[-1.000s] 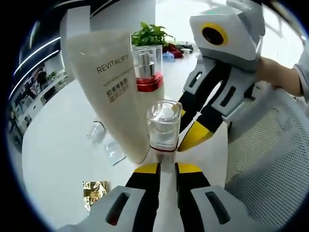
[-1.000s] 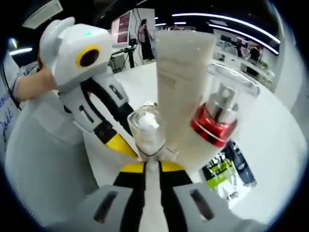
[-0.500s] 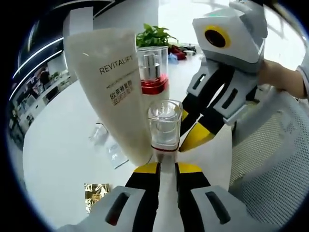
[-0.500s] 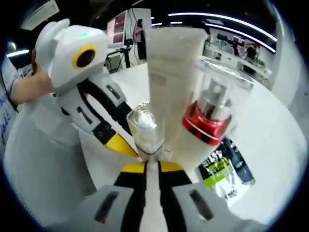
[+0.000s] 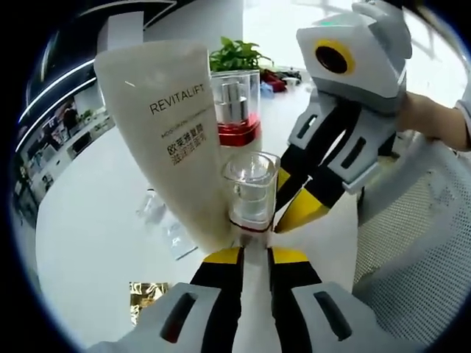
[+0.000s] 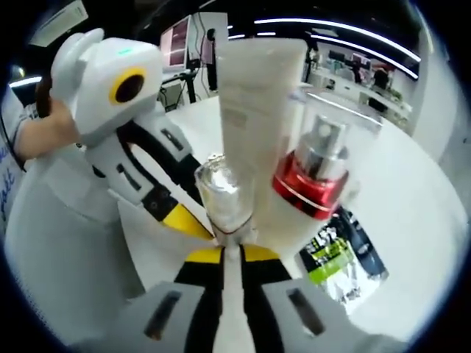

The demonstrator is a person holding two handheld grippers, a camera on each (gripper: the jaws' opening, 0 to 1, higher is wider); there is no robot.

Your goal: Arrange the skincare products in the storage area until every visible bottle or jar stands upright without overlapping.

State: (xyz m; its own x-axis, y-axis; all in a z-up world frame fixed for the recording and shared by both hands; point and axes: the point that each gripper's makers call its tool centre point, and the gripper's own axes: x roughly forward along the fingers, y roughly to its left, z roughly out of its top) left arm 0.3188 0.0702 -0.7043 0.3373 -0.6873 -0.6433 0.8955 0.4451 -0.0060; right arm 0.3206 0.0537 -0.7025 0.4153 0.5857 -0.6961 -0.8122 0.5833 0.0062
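My left tool (image 5: 253, 254) and right tool (image 6: 232, 252) both sit with jaws nearly together, tips at the base of the small clear square-capped bottle (image 5: 250, 189), though I cannot tell whether they clamp it. At 11 o'clock leans the cream REVITALIFT tube (image 5: 174, 132), beside the red-collared clear pump bottle (image 5: 235, 110), on the white table (image 5: 88, 228).

in my left gripper view the small clear-capped bottle (image 5: 251, 193) stands just ahead of my left gripper (image 5: 255, 255), with the tube (image 5: 176, 132) upright on its left, touching or nearly so, and the pump bottle (image 5: 235, 110) behind them. the right gripper (image 5: 294, 213) reaches in from the right, its tip beside the small bottle's base. on the desk (image 5: 88, 220) to the left lie a clear packet (image 5: 158, 217) and a foil sachet (image 5: 145, 294). a plant (image 5: 234, 53) sits far behind.
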